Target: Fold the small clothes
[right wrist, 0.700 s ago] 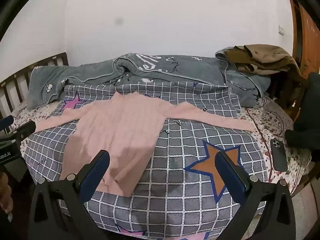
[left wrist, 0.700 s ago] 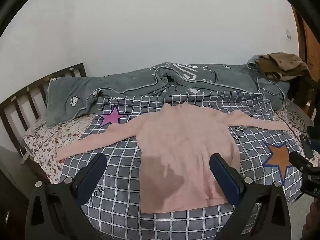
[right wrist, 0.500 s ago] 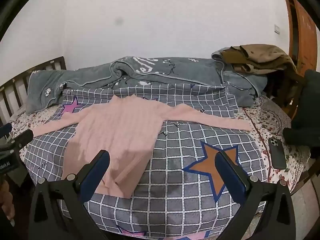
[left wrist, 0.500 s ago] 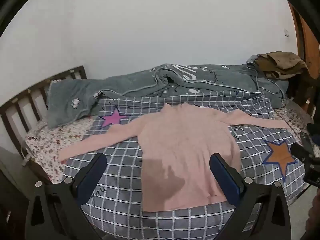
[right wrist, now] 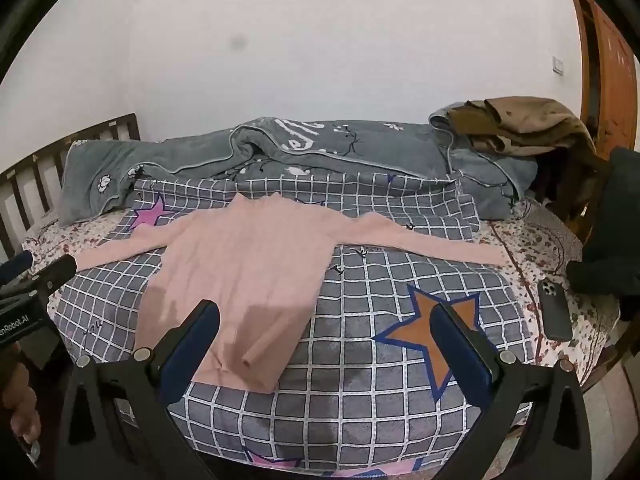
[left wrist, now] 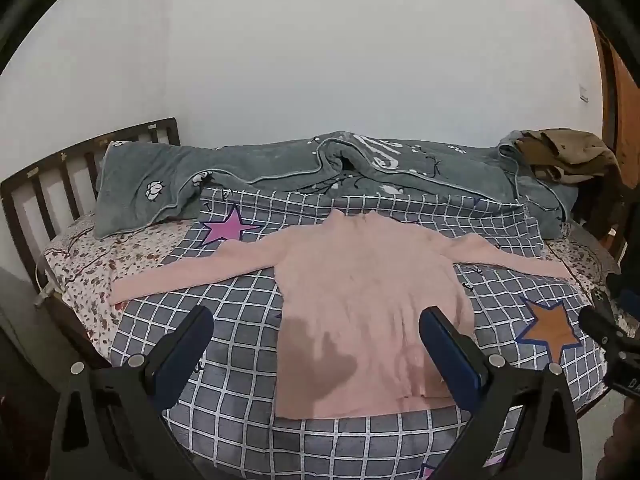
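A pink long-sleeved sweater lies flat on the grey checked blanket, sleeves spread out to both sides, hem toward me. My left gripper hangs open above the near edge of the bed, over the sweater's hem, holding nothing. My right gripper is open too, above the blanket just right of the hem, with nothing between its fingers. The right gripper's tip shows at the right edge of the left wrist view; the left gripper's body shows at the left edge of the right wrist view.
A rumpled grey-green quilt runs along the wall behind the sweater. Brown clothes are piled at the far right. A dark phone lies on the floral sheet at the right. A slatted wooden headboard stands at the left.
Both views have tilted slightly: the bed and sweater sit a little lower in the frames than before. Nothing was taken hold of; both grippers stay open.
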